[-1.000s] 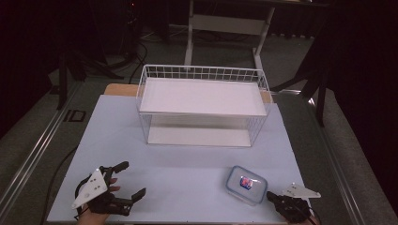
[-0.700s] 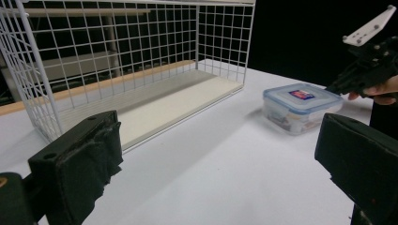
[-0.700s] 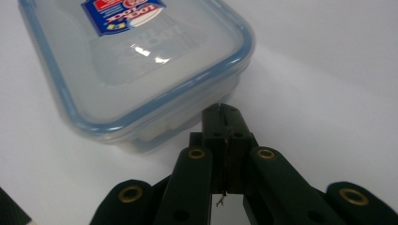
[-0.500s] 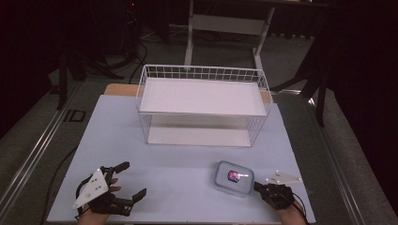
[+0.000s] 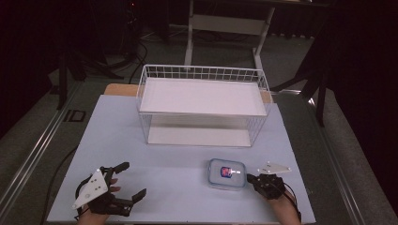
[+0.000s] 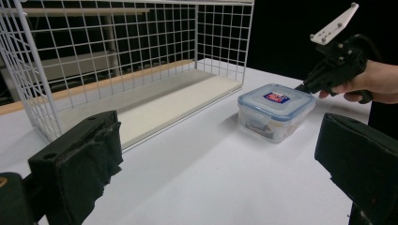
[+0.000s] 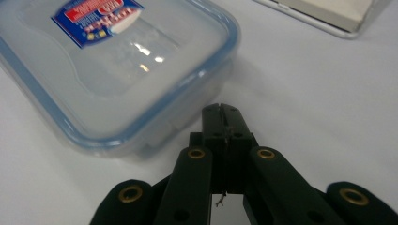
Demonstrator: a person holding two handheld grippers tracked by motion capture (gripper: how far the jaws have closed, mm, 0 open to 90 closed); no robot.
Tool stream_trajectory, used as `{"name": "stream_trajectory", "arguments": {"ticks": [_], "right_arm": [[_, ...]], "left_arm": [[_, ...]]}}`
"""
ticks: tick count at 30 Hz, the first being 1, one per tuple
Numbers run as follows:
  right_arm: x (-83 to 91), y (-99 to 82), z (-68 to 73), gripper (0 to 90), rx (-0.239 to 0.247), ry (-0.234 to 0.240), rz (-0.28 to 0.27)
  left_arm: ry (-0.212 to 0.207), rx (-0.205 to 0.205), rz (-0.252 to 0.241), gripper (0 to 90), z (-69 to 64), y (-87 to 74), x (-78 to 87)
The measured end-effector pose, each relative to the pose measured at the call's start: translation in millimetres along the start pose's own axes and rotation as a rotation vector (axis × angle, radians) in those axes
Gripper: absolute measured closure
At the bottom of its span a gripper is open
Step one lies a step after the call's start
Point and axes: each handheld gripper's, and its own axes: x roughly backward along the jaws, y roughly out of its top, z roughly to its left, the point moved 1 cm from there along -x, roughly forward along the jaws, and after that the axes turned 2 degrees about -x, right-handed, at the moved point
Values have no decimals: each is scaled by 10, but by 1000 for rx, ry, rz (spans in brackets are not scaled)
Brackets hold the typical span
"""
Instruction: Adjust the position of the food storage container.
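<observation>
Your left tongs [image 5: 126, 183] rest released on the near worktop [image 5: 178, 173]. Your right tongs [image 7: 220, 112], clenched on nothing, nudge the lidded food container [image 5: 227, 173] sideways (a push, not a grasp). Next, judge: steer it toward the wire basket [image 5: 202, 108] beyond.

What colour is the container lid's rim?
Blue, around a clear lid on the container with a red-and-blue label; the right gripper view shows it best.

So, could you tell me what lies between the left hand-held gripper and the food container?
Only bare white table, seen in the high view.
</observation>
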Motion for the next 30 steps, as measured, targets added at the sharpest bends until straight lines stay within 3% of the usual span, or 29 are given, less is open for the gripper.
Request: {"name": "stream_trajectory", "arguments": {"ticks": [9, 15, 20, 30], "right_arm": [[-8, -69, 99, 900, 3, 32, 21], [-85, 30, 125, 900, 8, 41, 30], [-199, 169, 248, 900, 50, 56, 32], [-334, 299, 458, 900, 85, 100, 33]], "left_arm": [[-1, 3, 4, 20, 0, -8, -16], [-3, 7, 5, 19, 4, -11, -18], [-3, 8, 7, 20, 9, -15, -14], [-4, 6, 7, 20, 7, -14, -5]]}}
